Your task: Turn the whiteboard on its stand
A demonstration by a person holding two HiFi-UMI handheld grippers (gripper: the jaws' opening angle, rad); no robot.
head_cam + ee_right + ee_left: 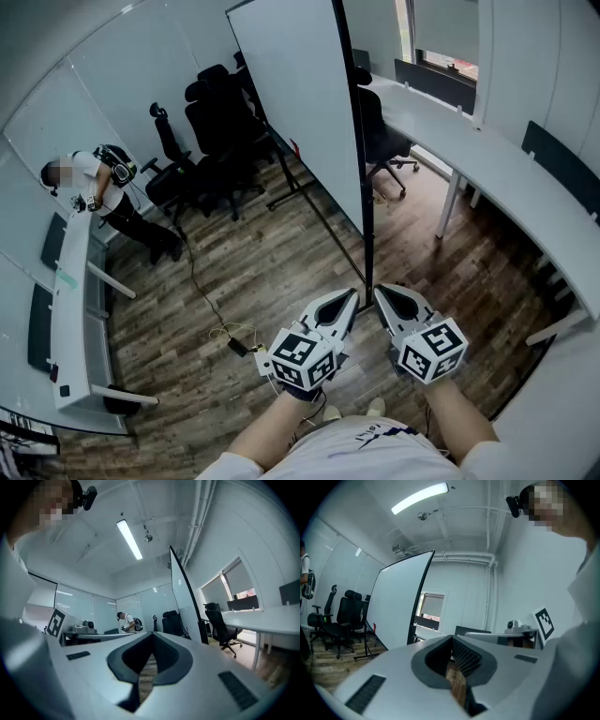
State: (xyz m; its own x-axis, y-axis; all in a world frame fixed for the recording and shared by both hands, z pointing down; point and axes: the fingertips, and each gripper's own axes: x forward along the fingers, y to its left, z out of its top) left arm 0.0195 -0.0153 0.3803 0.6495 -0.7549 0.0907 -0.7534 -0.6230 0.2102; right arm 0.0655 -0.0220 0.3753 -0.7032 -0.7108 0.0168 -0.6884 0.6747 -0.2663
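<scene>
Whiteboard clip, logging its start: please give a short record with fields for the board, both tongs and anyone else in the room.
whiteboard: upright on its black stand
left tongs: shut, empty, not on the board
right tongs: shut, empty, not on the board
other person: standing at a desk, far left
chairs: black, grouped behind the board
</scene>
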